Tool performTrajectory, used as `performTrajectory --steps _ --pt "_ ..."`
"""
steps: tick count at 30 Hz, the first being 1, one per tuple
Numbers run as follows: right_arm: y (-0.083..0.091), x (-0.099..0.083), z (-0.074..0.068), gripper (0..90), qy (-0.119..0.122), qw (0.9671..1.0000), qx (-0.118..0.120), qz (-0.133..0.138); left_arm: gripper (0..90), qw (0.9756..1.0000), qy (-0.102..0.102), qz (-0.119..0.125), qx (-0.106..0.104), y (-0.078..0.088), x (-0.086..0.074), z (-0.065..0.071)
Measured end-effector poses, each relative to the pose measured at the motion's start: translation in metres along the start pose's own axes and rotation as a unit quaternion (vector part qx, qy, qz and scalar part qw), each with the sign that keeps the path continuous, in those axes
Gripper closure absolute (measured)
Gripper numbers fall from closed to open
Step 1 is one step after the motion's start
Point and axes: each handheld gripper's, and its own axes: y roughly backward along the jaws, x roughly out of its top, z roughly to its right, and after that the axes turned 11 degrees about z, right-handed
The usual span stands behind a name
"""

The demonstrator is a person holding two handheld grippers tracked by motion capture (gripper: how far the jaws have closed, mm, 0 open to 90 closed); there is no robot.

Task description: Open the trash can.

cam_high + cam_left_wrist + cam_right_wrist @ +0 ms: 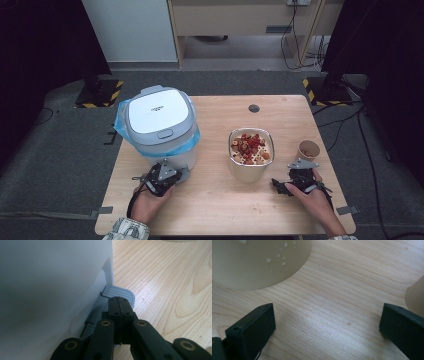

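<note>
High view: white pedal bin [160, 127] at left of bench [210, 200], lid down, blue liner bag [121, 120] bulging under the rim. Left gripper [172, 176] against the bin's base at lower centre-left; right gripper [295, 182] resting at lower right, just below the steel bowl [251, 155] of red and tan pieces, paper cup [308, 149] beside it.

Left gripper view: jaws pressed together, nothing between them, tips on or just over the grey ribbed foot pedal [120, 293] jutting from the white wall [50, 290]; actual contact hard to judge.

Right gripper view: jaws spread wide over bare wood, holding nothing.

Judgement: bin probably light, hollow plastic, smooth-sided and apt to slide or tip if shoved sideways. Best worked at the pedal, stiff and ribbed for purchase: press straight down near its outer edge.
</note>
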Motion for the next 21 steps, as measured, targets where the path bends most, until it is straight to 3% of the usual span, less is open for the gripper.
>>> performTrajectory --steps 21 --pt "0.0008 -0.0005 0.0004 0.7 0.001 1.0 0.0 0.0 89.6 0.9999 -0.001 -0.012 0.012 -0.0037 -0.0016 0.0044"
